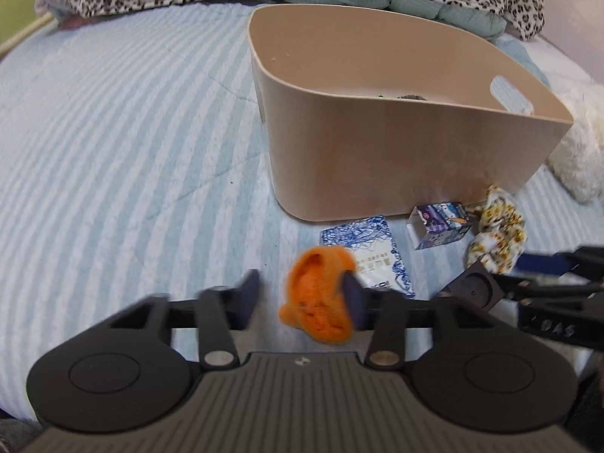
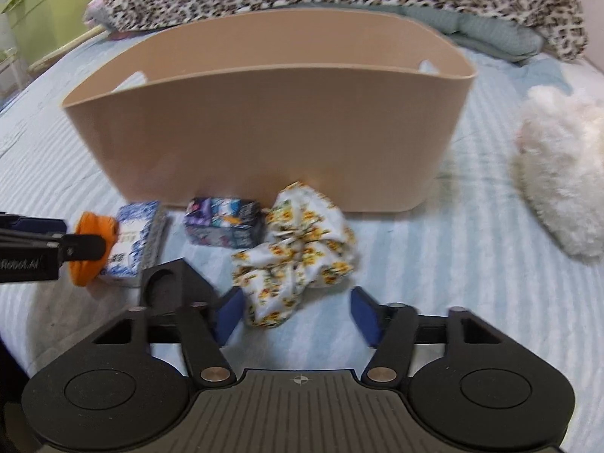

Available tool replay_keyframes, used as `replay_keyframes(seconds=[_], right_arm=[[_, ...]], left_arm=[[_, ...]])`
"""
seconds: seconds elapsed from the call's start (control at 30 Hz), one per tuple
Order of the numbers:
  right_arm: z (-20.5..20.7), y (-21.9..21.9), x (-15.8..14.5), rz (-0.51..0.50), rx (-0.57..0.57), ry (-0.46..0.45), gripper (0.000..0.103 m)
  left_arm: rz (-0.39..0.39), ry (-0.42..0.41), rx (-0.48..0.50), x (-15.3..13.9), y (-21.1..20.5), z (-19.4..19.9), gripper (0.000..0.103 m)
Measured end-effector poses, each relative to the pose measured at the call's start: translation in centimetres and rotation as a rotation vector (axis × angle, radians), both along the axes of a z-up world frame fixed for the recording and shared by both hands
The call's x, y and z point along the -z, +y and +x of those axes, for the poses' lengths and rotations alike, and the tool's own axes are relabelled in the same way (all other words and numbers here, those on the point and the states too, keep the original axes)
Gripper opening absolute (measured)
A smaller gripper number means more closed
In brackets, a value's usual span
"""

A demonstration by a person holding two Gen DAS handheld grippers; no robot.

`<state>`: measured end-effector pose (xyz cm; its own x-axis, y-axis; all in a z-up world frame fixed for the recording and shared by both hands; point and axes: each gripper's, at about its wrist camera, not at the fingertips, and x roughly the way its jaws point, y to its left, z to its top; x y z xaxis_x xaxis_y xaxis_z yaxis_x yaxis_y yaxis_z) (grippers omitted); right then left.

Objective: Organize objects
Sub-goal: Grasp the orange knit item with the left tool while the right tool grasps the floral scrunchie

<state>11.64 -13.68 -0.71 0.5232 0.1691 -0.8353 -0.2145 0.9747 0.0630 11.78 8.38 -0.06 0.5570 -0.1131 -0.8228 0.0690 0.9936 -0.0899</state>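
Left claw [image 1: 300, 296] hangs wide open, and I have nothing gripped in it; the fuzzy orange knitted piece [image 1: 319, 296] sits between its fingers, pressed against the inner face of the right-hand pad [image 1: 353, 302], while the other pad stands clear of it. I judge that offset leaves the closing stroke to push the soft piece sideways before it pinches, so I would centre first.

Just beyond the orange piece lies the flat blue-and-white patterned packet [image 1: 368, 251], partly underneath it from my view, and I cannot tell whether the two touch. Further ahead and to the right of the claw sits the small purple printed carton [image 1: 439, 224], lying on its side against the foot of the tall beige plastic bin with cut-out handles [image 1: 396, 143].

My right claw [image 2: 296, 315] is also spread wide and empty, with the crumpled white fabric scrunchie printed with yellow flowers [image 2: 298, 256] just ahead of it, its near end reaching in between the fingers. The bin stands directly behind these things, close enough that each lift is a short carry over the rim, which I take as the reason they are gathered at its base.

Off to the far right of the right claw rests a fluffy white plush [image 2: 562, 173] on the pale blue striped bedspread [image 2: 434, 271].
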Motion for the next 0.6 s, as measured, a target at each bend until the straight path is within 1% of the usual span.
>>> replay_keyframes(seconds=[0.03, 0.1, 0.13, 0.17, 0.2, 0.27, 0.3, 0.33, 0.6], right_arm=[[0.0, 0.2, 0.0, -0.004, -0.010, 0.001, 0.047], [-0.1, 0.6, 0.0, -0.009, -0.026, -0.005, 0.036], [-0.2, 0.6, 0.0, -0.005, -0.029, -0.005, 0.032], [-0.2, 0.6, 0.0, -0.001, -0.026, -0.007, 0.024], [-0.2, 0.6, -0.1, 0.001, -0.020, -0.009, 0.018], [-0.3, 0.3, -0.1, 0.011, -0.011, -0.007, 0.015], [-0.3, 0.2, -0.2, 0.016, -0.007, -0.005, 0.011], [-0.4, 0.0, -0.1, 0.020, -0.008, -0.002, 0.010], [-1.5, -0.7, -1.5, 0.027, -0.015, -0.032, 0.009]], left_arm=[[-0.013, 0.010, -0.004, 0.0, 0.1, 0.1, 0.021], [-0.024, 0.026, -0.004, 0.2, 0.2, 0.2, 0.019], [-0.025, 0.028, -0.002, 0.3, 0.2, 0.2, 0.014], [-0.022, 0.027, 0.002, 0.3, 0.1, 0.1, 0.012], [-0.018, 0.025, 0.005, 0.2, 0.1, 0.0, 0.012], [-0.009, 0.016, 0.008, 0.1, -0.1, -0.2, 0.010], [-0.005, 0.012, 0.008, 0.0, -0.2, -0.2, 0.010], [-0.003, 0.007, 0.007, -0.1, -0.2, -0.3, 0.009], [0.003, -0.013, -0.008, -1.2, 0.4, -1.1, 0.007]])
